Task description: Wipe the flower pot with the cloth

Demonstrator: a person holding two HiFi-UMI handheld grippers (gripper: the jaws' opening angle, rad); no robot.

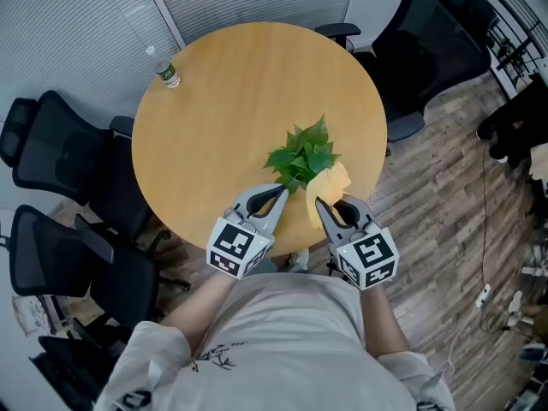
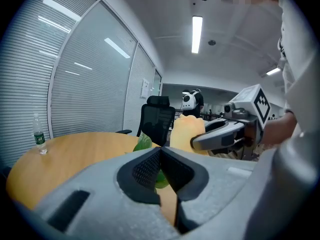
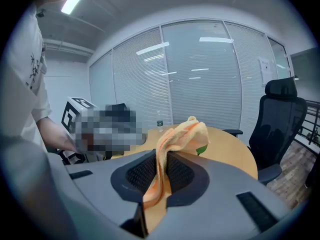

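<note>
The right claw (image 3: 160,156) is pressed shut on the cloth (image 3: 186,133). The pale yellow, orange-edged fabric runs up between the pads and flops over the tips in a loose fold. The left claw (image 2: 160,150) has its pads pressed together, and I can make out nothing pinched between them. Green leaves show just beyond its tips. In the head view the two claws sit side by side at the near edge of the surface (image 1: 223,101), both pointing at the plant (image 1: 300,154), with the cloth bunched against the leaves on the right.

The plant stands on the surface near its near right rim. The flower pot itself is hidden under the foliage and cannot be made out in any view.

The surface is a round top of light wood. A clear water bottle (image 1: 168,73) with a green label stands upright well away from the plant, close to the far left rim.

Black office chairs ring the surface: two on the left (image 1: 56,144), one of them pushed up against the rim, and another at the far right (image 1: 432,45). Under them, to the right, is a floor of wood-pattern planks (image 1: 445,221), with a white cable (image 1: 482,294) trailing across it. Glass walls with closed white blinds (image 1: 77,32) bound the far side of the room. The left gripper view shows long ceiling lights (image 2: 196,34) overhead.
</note>
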